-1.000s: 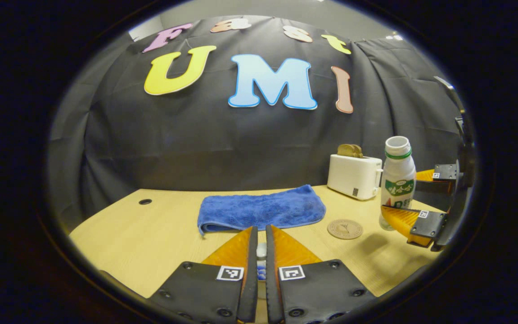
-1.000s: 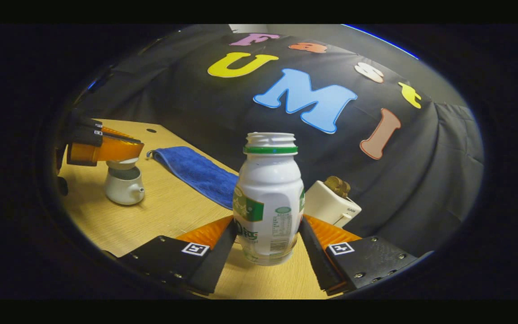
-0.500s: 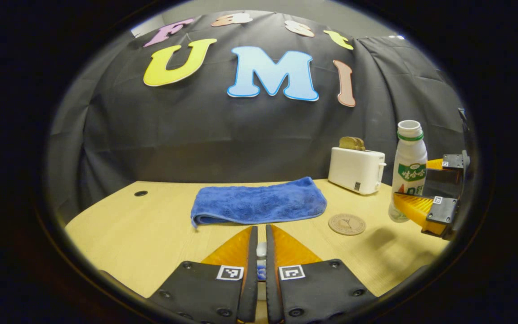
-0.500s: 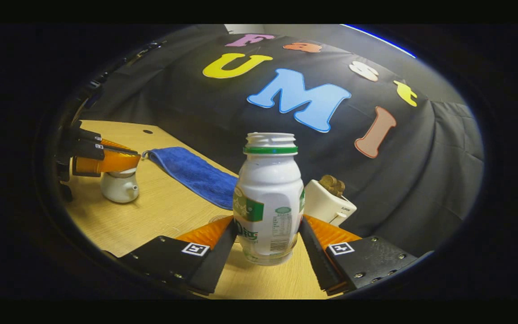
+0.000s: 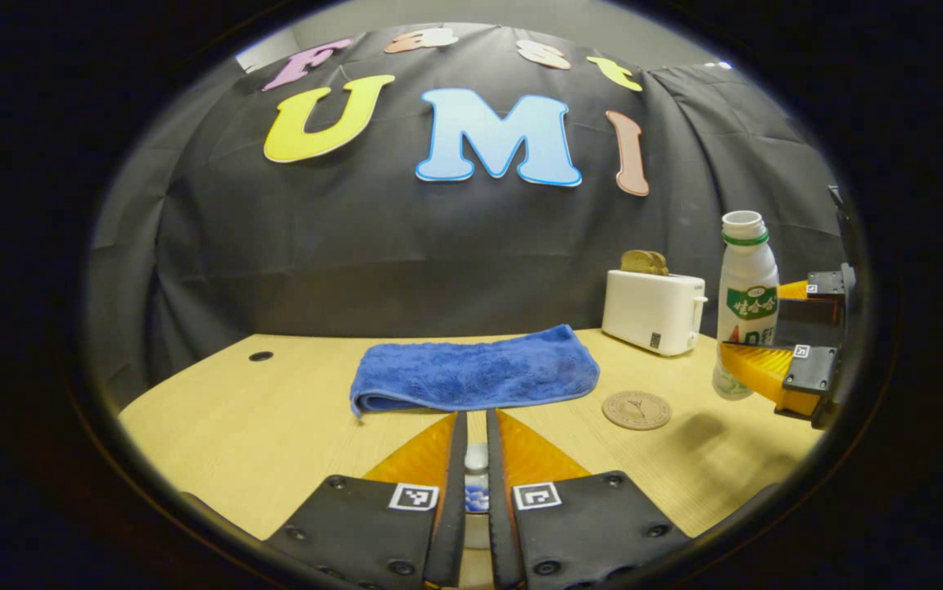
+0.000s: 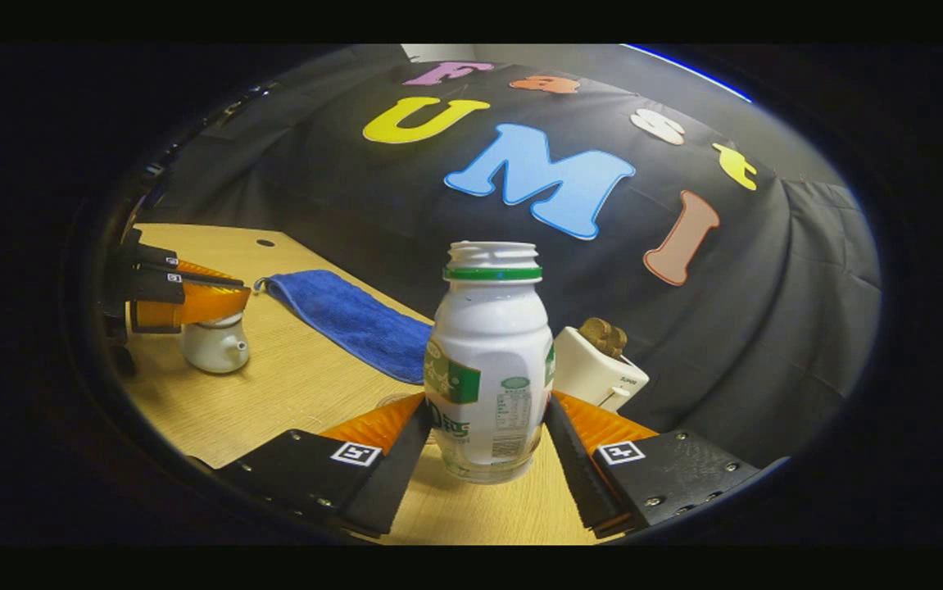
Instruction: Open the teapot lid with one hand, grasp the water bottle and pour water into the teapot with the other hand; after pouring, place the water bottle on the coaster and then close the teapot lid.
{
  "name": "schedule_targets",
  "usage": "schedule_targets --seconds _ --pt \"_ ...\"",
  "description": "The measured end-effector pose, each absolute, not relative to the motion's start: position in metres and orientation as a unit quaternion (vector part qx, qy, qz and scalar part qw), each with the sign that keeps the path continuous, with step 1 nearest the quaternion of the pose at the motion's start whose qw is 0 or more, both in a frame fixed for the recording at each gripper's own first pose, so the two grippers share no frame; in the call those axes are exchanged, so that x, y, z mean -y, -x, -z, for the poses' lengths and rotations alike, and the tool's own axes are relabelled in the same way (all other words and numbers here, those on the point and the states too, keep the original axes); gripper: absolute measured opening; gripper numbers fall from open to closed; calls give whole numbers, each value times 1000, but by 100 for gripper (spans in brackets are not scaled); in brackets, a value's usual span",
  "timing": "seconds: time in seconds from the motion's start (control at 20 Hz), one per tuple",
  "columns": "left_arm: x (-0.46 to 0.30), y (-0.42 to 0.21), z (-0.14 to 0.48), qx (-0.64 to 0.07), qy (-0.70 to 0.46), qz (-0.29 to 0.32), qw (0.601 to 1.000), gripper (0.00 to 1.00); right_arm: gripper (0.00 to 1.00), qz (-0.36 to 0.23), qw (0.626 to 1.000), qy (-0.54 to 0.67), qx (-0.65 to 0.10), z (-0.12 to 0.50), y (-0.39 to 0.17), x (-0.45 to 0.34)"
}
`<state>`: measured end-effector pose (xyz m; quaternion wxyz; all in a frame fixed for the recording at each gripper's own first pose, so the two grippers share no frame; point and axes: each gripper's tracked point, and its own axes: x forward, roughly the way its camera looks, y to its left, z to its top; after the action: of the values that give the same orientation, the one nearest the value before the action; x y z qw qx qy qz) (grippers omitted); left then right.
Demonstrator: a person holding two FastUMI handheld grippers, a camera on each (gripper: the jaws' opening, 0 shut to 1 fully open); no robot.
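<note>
Capless water bottle point(image 6: 487, 360) in right tongs point(image 6: 487, 447)

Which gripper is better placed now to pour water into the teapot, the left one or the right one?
The right gripper. Its fingers press both sides of the uncapped water bottle, held upright. The left gripper is busy: it pinches the lid knob above the teapot, so it should only hold the lid.

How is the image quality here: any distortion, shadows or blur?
Left gripper view: sharp; fisheye bends the table edge; soft shadow beside the coaster. Right gripper view: dimmer, tilted; water bottle crisp, teapot at the rim softer.
</note>
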<state>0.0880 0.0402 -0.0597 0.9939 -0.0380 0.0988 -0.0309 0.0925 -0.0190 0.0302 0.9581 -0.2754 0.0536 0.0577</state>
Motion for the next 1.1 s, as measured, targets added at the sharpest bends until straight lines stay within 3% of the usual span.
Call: schedule_targets --seconds 0.1,0.45,0.5,0.55,1.1 --pt "-39 -88 56 -92 42 33 994 31 81 -59 959 271 -54 -32 -93 18" --pt "-39 -73 34 -72 53 42 995 31 81 -75 970 223 -70 -27 -96 14" --pt "-40 -71 29 -69 54 43 995 24 81 -78 971 213 -75 -25 -97 14" --pt "-41 -67 26 -65 54 42 996 32 81 -82 972 204 -78 -25 -98 12" --pt "-63 -39 12 -54 63 35 996 32 81 -113 983 102 -108 -17 -165 -21"
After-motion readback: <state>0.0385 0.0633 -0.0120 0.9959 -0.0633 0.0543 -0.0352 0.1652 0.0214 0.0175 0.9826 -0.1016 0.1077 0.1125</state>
